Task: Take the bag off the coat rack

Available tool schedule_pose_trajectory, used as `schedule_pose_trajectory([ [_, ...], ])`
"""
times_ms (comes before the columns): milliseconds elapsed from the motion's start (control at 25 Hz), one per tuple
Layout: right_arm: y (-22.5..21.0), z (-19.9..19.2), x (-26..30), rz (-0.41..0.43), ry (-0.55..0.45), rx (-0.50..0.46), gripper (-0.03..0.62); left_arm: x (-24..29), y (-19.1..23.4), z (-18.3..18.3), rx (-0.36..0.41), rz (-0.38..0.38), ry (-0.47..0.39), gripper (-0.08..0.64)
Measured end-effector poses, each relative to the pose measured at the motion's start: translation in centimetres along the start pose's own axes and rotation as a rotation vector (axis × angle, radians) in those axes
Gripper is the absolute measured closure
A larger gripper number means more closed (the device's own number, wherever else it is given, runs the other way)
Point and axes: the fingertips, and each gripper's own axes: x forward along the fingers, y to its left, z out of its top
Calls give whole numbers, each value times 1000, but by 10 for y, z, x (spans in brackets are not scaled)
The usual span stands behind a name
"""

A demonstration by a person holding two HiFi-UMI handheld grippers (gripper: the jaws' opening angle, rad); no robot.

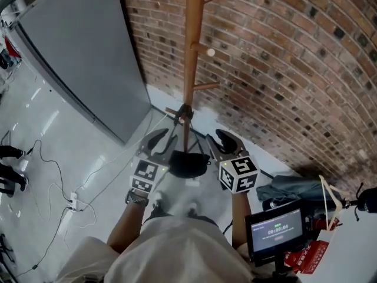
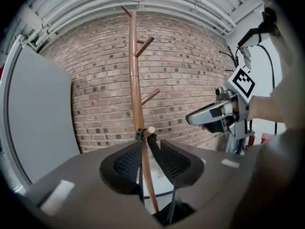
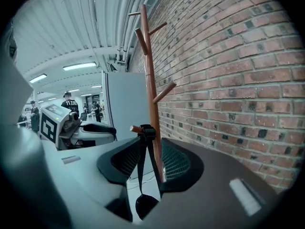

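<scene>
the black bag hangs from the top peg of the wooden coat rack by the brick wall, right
No, the black bag hangs from the lowest peg, not the top one, as the left gripper view shows. The wooden coat rack does stand by the brick wall.

- A red-brown brick wall [image 1: 283, 69] with pale mortar fills the back.
- A plain grey panel [image 1: 82, 58] meets it on the left.
- The floor [image 1: 47, 128] is pale and glossy, with thin cables [image 1: 70, 200] trailing across it.
- Overhead, a ribbed white ceiling [image 3: 62, 32] carries lit strip lights [image 3: 86, 66].
</scene>
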Motion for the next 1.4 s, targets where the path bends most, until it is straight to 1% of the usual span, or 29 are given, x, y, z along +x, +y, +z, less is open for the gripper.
schedule_pose_trajectory([
  [120, -1, -9, 17, -19, 13, 17, 447, 12, 11, -18, -3, -17, 32, 428],
  [200, 1, -15, 28, -9, 15, 38, 438, 19, 18, -28, -7, -31, 52, 423],
  [360, 6, -22, 45, 12, 8, 73, 416, 34, 18, -49, -15, -84, 98, 404],
  [600, 4, -38, 76, 2, 51, 61, 410, 60, 16, -80, -14, -135, 152, 387],
  [840, -1, -62, 96, -11, 116, 46, 410, 84, 15, -106, 3, -156, 213, 380],
  [960, -2, -69, 106, -12, 134, 42, 410, 95, 15, -114, -5, -163, 227, 380],
  [1040, -3, -76, 111, -14, 147, 49, 410, 100, 13, -119, -23, -168, 234, 386],
  [1200, -6, -84, 118, -18, 162, 62, 411, 106, 13, -121, -54, -160, 226, 418],
  [1320, -10, -85, 123, -27, 152, 80, 424, 110, 16, -122, -72, -150, 221, 449],
  [1400, -10, -85, 126, -29, 148, 83, 440, 110, 18, -123, -80, -144, 220, 482],
])
